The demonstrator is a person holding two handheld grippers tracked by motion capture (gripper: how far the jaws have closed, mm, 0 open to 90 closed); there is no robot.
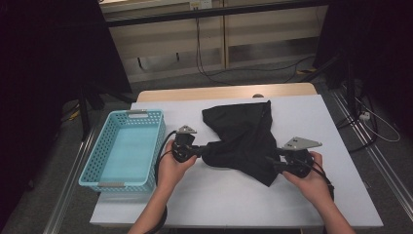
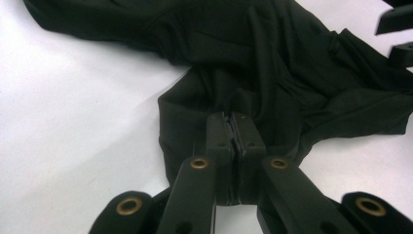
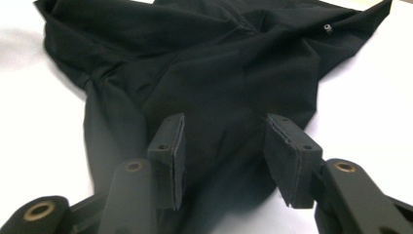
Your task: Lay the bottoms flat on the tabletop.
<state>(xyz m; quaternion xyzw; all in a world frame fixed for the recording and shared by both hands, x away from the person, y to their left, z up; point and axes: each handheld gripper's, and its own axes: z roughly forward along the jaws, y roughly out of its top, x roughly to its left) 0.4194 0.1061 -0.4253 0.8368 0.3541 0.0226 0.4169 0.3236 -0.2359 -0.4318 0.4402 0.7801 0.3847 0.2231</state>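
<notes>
A crumpled black garment (image 1: pixel 241 136) lies in the middle of the white table (image 1: pixel 219 200). My left gripper (image 1: pixel 203 150) comes in from the left at its lower left edge. In the left gripper view the jaws (image 2: pixel 233 124) are pressed together with a fold of the black cloth (image 2: pixel 272 63) pinched between them. My right gripper (image 1: pixel 272 161) sits at the garment's lower right corner. In the right gripper view its jaws (image 3: pixel 224 141) stand apart, and the cloth (image 3: pixel 209 63) lies between and under them without the pads pressing on it.
A light blue plastic basket (image 1: pixel 97 151) with nothing in it stands on the table's left side, close to my left hand. Bare white tabletop runs in front of the garment and to its right. The right gripper's jaw tips (image 2: pixel 397 34) show far off in the left gripper view.
</notes>
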